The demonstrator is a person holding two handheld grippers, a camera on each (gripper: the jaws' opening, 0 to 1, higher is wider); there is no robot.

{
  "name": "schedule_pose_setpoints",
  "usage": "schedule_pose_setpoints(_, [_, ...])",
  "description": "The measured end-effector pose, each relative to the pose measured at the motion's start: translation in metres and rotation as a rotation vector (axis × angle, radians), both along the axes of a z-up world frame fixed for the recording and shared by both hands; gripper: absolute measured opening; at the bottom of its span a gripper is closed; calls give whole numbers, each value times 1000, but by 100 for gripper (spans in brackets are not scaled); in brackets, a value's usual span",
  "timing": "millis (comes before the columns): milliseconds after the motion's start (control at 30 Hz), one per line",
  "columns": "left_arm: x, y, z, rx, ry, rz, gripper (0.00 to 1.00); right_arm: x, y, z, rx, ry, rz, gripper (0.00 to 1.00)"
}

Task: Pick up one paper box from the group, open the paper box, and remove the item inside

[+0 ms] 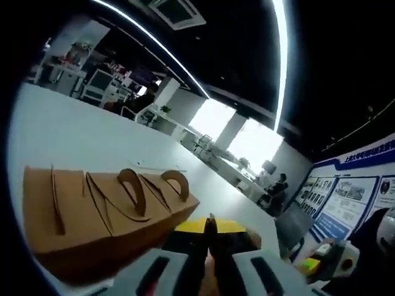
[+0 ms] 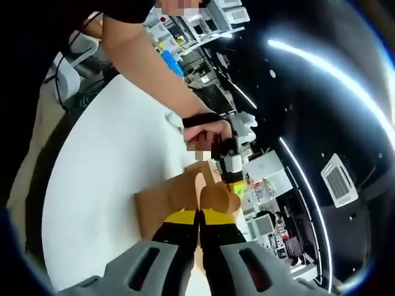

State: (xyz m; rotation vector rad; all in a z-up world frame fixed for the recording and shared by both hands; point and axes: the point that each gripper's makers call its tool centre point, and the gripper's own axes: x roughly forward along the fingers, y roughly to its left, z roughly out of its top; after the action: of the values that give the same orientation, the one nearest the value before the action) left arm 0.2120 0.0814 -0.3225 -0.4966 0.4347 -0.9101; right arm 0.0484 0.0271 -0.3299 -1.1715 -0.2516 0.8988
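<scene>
Both tools, left [image 1: 210, 229] and right [image 2: 199, 223], have jaws together, seemingly pinching 1 cardboard box [image 1: 92, 216] lying lengthwise between them above the table [image 1: 74, 132].

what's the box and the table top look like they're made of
Paper box: brown kraft-style cardboard, matte, with curved slits cut into its top. Table: smooth white surface with a faint sheen, probably laminate or painted board; the look leaves it open.

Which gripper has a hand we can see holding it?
The left gripper, seen in the right gripper view: a hand grips it beside the brown paper box.
</scene>
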Motion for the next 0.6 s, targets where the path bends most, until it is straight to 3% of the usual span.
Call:
schedule_pose_setpoints(167, [7, 3, -6, -10, 17, 16, 5, -6, -2, -3, 9, 29, 4, 3])
schedule_pose_setpoints(367, [20, 10, -20, -23, 83, 74, 5, -11, -4, -7, 13, 57, 7, 3])
schedule_pose_setpoints(600, [28, 13, -37, 29, 88, 101, 5, -15, -7, -14, 19, 90, 3, 3])
